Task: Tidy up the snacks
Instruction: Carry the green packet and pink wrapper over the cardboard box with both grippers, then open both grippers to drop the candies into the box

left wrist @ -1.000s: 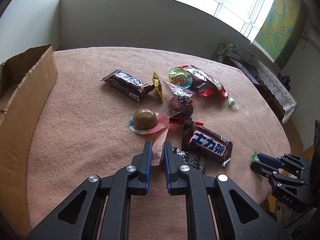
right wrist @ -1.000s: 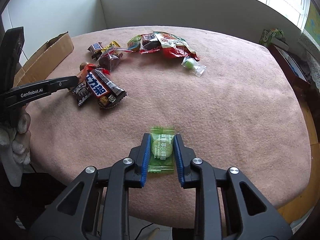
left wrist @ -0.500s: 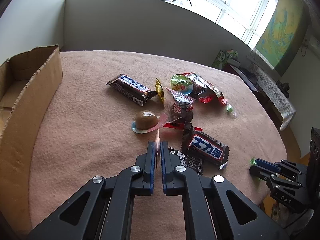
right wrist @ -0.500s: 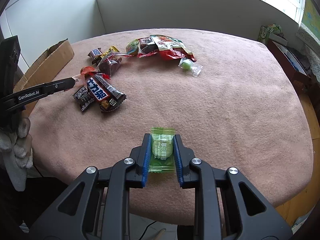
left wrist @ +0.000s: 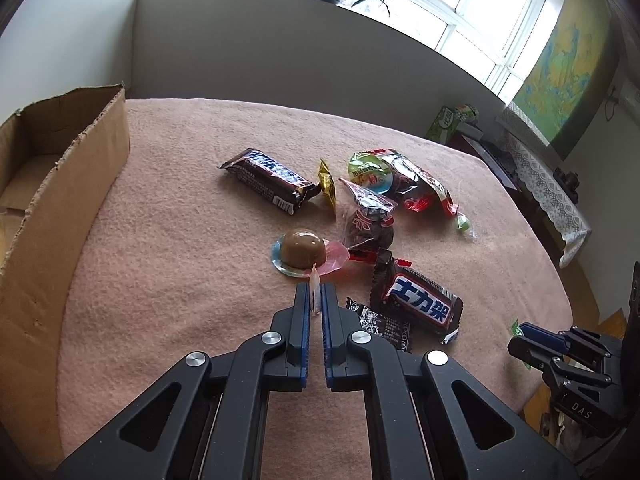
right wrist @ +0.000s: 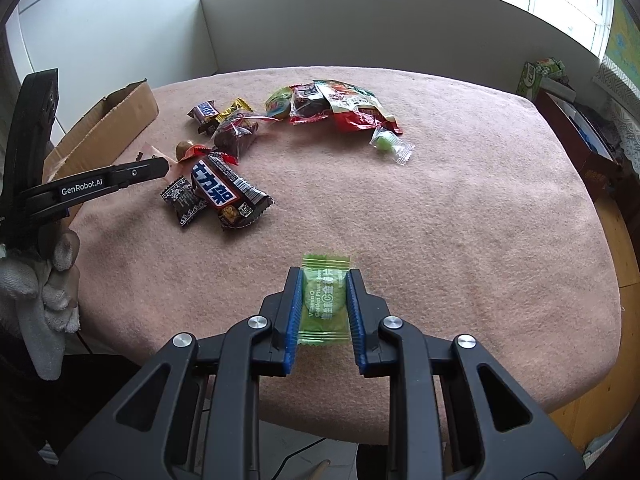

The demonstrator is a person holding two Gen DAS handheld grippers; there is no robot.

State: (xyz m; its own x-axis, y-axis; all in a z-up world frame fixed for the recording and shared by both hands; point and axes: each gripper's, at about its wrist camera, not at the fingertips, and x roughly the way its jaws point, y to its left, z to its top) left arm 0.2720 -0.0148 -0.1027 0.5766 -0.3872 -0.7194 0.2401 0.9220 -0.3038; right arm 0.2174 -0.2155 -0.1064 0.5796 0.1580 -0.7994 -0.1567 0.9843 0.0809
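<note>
**Snacks: one piece clamped in each gripper, remainder loose on the table**

Snacks lie in a loose cluster on the pink-covered table (left wrist: 168, 240). A green candy packet (right wrist: 325, 300) sits flat between the blue pads of the right gripper (right wrist: 324, 280), which is closed against both its long edges; the packet's top end projects past the fingertips, near the table's front edge and well apart from the cluster.

The left gripper (left wrist: 316, 294) has its jaws drawn almost together on a thin, pale pink wrapper (left wrist: 315, 284), seen edge-on and standing out beyond the tips. Just ahead of those tips rests a brown jelly cup (left wrist: 302, 249) on its clear rim. To the right lie a brown chocolate bar with white lettering (left wrist: 418, 305) and a small black sachet (left wrist: 380, 326), touching each other. Farther off are a second dark chocolate bar (left wrist: 269, 179), a gold wrapper (left wrist: 327, 185), a clear bag of dark pieces (left wrist: 370, 220) and red-and-green packets (left wrist: 404, 180).

Only the left wrist view shows the inside of the cardboard box (left wrist: 64, 184) at the table's left edge. Only the right wrist view shows the green packet's face, a white-gloved hand (right wrist: 44, 280) behind the left gripper, and a clear-wrapped green sweet (right wrist: 390, 144) lying alone.
</note>
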